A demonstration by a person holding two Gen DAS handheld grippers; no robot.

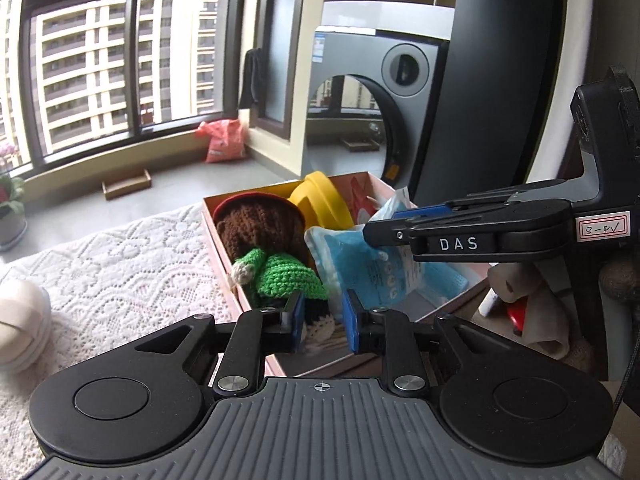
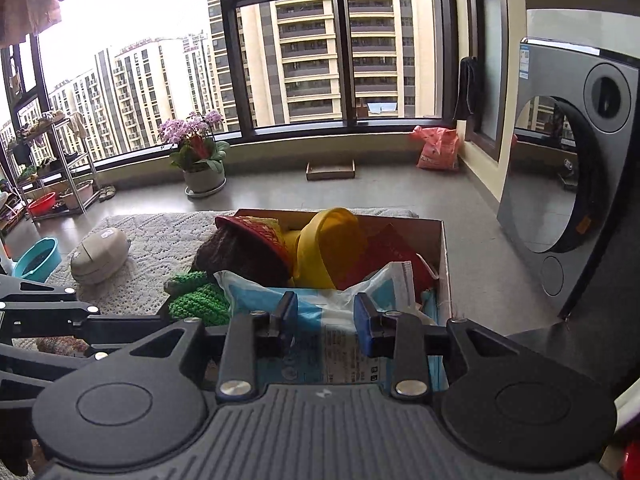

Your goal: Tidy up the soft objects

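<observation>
Left wrist view | left gripper (image 1: 325, 318) pinching crocheted doll (image 1: 272, 252) inside pink box (image 1: 224, 272) | right gripper (image 2: 326, 322) spread over blue packet (image 2: 320, 320) in same box

Crocheted doll (image 1: 272, 256) brown, green; cup (image 1: 320, 204) yellow; packet (image 2: 320, 312) blue-white; box (image 1: 216, 236) pink.

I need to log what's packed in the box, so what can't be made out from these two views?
- Box floor: both views, covered by doll, yellow item and blue packet.
- Doll's face: turned away.
- Packet print: too small, partly behind right gripper.
- Red item: mostly buried.
- Doll's legs: behind left gripper.
</observation>
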